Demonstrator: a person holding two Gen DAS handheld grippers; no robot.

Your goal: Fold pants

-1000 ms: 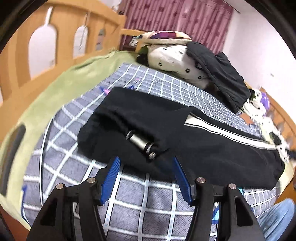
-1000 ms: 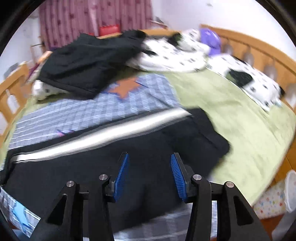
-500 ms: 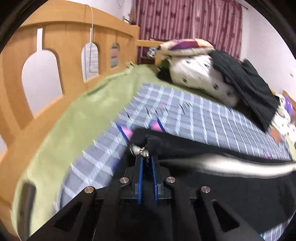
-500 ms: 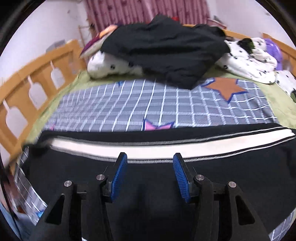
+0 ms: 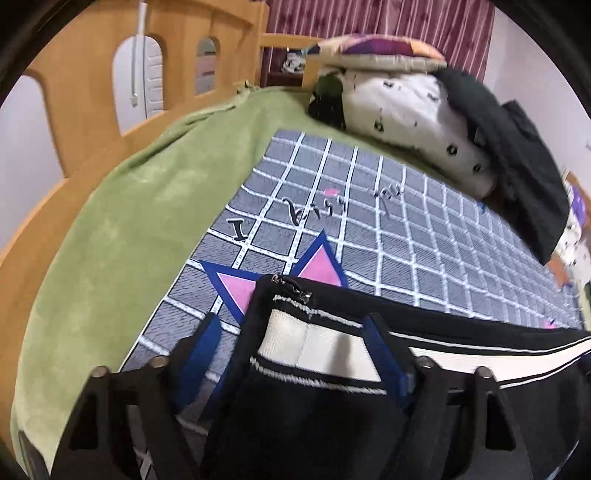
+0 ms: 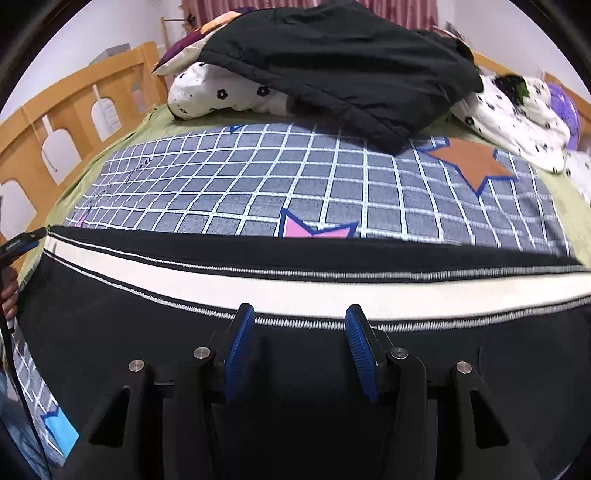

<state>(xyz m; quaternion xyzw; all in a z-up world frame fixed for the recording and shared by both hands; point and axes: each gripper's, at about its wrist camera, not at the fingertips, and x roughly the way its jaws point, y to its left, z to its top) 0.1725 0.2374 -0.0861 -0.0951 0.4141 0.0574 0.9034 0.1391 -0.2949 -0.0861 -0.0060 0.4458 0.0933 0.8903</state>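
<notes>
Black pants (image 6: 155,325) with a white side stripe (image 6: 332,291) lie stretched across a grey checked blanket (image 6: 258,177). In the left wrist view the pants' end (image 5: 317,347), with a zipper pull (image 5: 291,284) at its corner, sits between the fingers of my open left gripper (image 5: 295,347). My right gripper (image 6: 299,343) is open, over the black cloth just below the stripe, holding nothing. The left gripper's blue tip (image 6: 18,243) shows at the left edge of the right wrist view.
A green sheet (image 5: 122,221) covers the bed under the blanket. Wooden bed rails (image 5: 85,81) stand at the left. A spotted white pillow (image 6: 229,92) and a black garment (image 6: 332,62) are piled at the far end. Maroon curtains (image 5: 369,18) hang behind.
My left gripper was open a second ago, shut on the pants' end half a second ago, and now stands open around that end. The right gripper stayed open over the pants and moved closer to the stripe.
</notes>
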